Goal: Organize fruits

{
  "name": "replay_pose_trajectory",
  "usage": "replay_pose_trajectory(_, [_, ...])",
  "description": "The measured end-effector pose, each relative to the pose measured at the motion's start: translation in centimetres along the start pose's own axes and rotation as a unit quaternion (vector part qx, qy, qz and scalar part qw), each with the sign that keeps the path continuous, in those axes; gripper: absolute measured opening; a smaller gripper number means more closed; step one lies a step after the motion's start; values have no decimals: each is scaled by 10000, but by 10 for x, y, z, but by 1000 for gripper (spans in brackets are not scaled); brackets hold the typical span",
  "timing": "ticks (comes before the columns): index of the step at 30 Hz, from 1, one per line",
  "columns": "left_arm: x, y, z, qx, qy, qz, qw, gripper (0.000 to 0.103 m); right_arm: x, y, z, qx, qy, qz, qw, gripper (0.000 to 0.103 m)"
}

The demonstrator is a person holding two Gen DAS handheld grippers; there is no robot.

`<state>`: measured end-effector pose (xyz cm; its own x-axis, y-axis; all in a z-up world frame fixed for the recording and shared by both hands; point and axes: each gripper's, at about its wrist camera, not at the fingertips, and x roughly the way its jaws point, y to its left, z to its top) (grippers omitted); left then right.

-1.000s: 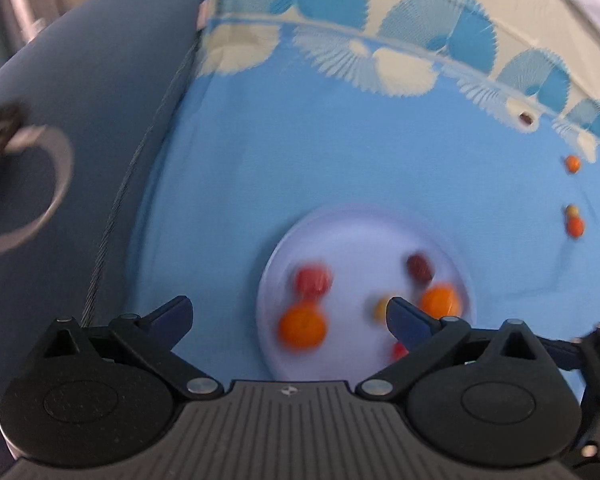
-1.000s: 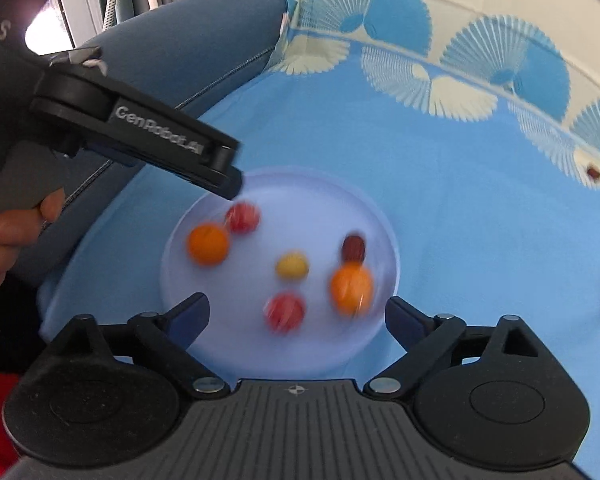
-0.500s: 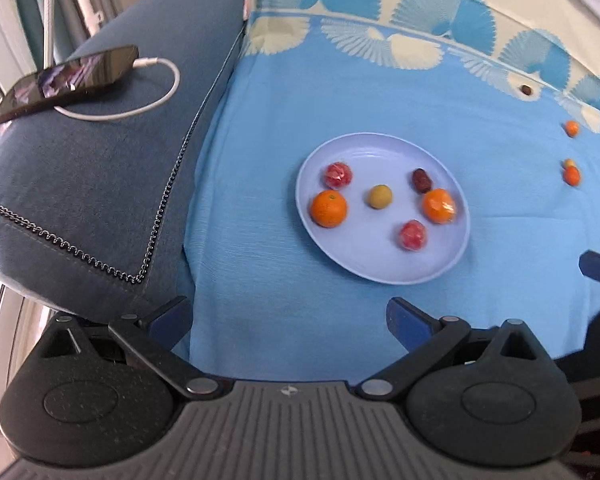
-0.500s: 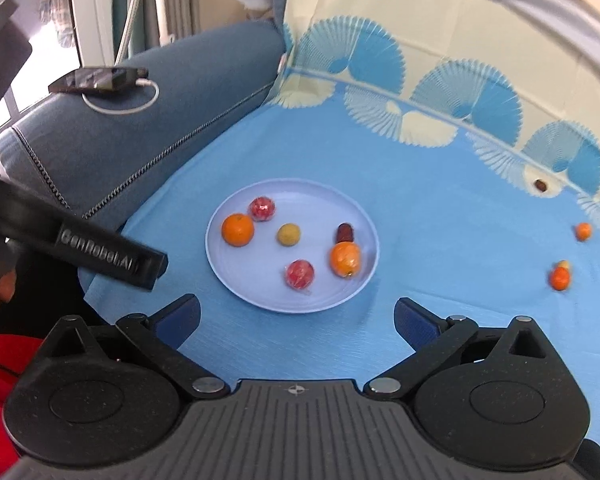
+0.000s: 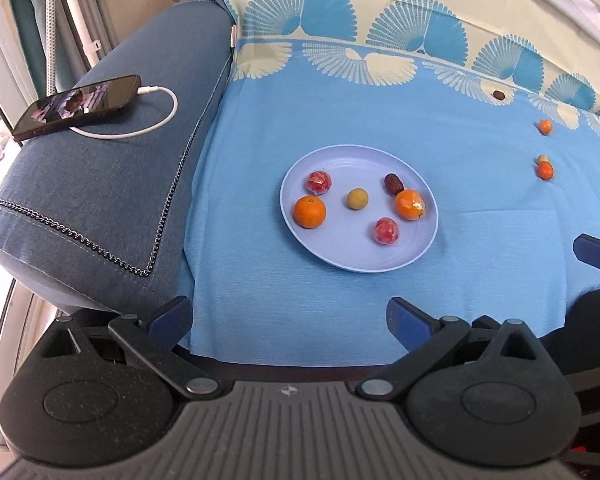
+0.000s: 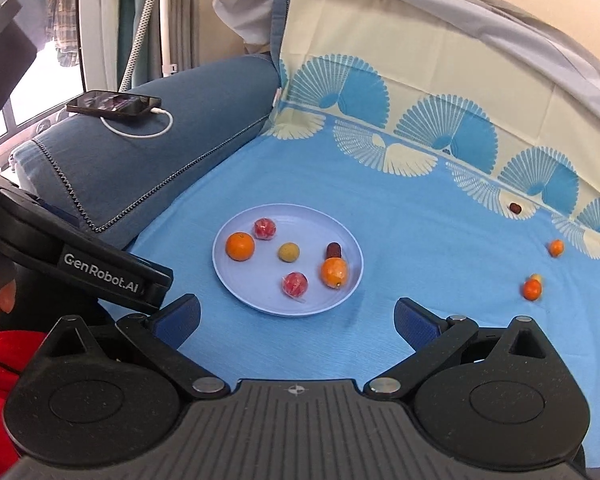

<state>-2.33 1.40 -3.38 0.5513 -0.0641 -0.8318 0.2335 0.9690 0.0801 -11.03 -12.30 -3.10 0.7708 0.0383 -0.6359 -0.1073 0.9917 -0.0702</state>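
A pale blue plate (image 5: 340,160) (image 6: 236,284) lies on the blue cloth. It holds two oranges (image 5: 309,211) (image 6: 334,272), two wrapped red fruits (image 5: 385,231) (image 6: 264,228), a yellow-green fruit (image 5: 357,199) (image 6: 288,251) and a dark date (image 5: 393,183) (image 6: 333,249). Loose fruits lie far right: two small oranges (image 5: 545,170) (image 6: 556,247), a small pale fruit (image 6: 535,278), a dark date (image 5: 499,95) (image 6: 515,208). My left gripper (image 5: 288,320) and right gripper (image 6: 296,318) are both open, empty, held back from the plate.
A phone (image 5: 76,106) (image 6: 114,104) on a white charging cable lies on the blue sofa armrest (image 5: 112,200) at left. The cloth runs up the backrest (image 6: 420,64) behind. The left gripper's body (image 6: 80,268) shows at the left of the right wrist view.
Both grippers have pulled back and up from close over the plate. The whole plate, the armrest and the loose fruits now show. Both stay open and empty.
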Motion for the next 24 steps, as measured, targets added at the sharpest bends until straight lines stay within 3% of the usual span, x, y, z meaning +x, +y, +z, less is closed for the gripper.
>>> replay_pose_trajectory(24, [0, -3, 1, 86, -17, 22, 10000, 103, 1, 2, 0, 6, 56, 4, 10000, 102])
